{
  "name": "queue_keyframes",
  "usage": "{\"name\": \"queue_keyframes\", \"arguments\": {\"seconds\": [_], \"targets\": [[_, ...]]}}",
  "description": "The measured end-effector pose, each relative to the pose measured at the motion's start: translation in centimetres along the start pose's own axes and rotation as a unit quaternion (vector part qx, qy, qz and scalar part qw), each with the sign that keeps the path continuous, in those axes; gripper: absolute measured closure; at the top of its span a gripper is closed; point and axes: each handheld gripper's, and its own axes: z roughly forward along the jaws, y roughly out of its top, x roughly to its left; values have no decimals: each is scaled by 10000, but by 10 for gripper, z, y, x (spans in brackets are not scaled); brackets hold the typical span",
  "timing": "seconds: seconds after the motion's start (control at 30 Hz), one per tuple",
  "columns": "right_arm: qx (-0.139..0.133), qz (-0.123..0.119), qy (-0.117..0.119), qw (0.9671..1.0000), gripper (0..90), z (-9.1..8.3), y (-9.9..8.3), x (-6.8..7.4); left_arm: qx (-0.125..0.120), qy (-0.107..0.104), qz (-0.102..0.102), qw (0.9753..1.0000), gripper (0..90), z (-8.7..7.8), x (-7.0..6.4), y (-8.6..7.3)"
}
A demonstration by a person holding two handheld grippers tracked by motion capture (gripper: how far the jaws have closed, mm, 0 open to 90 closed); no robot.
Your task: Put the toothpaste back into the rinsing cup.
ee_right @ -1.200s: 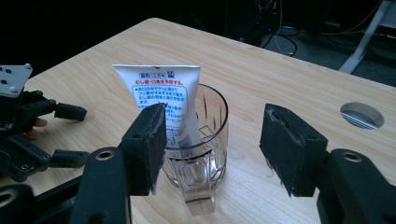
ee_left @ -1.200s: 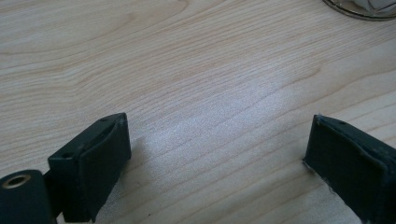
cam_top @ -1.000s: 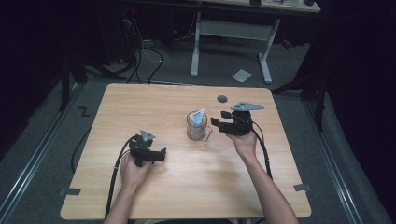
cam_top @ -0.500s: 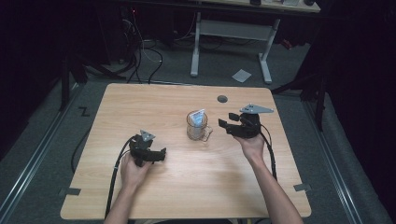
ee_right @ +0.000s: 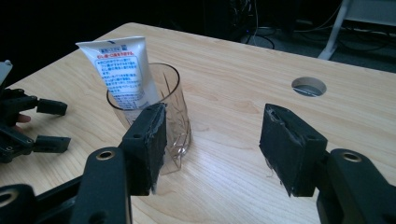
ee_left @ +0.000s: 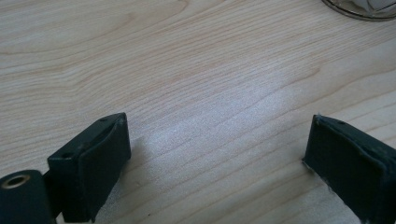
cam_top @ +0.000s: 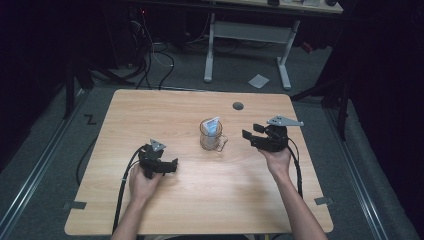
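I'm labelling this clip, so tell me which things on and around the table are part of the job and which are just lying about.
Part of the job:
clear plastic cup with a handle
white tube standing in that cup
right gripper, open beside the cup
left gripper, open

Lying about:
white sheet of paper on the floor
black cables on the floor

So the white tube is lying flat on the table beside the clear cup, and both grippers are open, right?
Not quite: the white tube stands inside the clear cup, as the right gripper view shows. Both the left gripper and the right gripper are indeed open.
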Motion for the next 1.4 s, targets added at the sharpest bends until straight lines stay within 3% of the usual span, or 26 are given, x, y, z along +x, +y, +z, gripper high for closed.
{"name": "queue_keyframes", "arguments": {"seconds": [0.97,1.4], "targets": [[-49,310,-251,9992,410,-24,-30,-21,-6,-35,7,10000,77,0,1,0],[-71,580,-381,9976,413,-32,-48,-33,-9,-34,6,10000,77,0,1,0]]}}
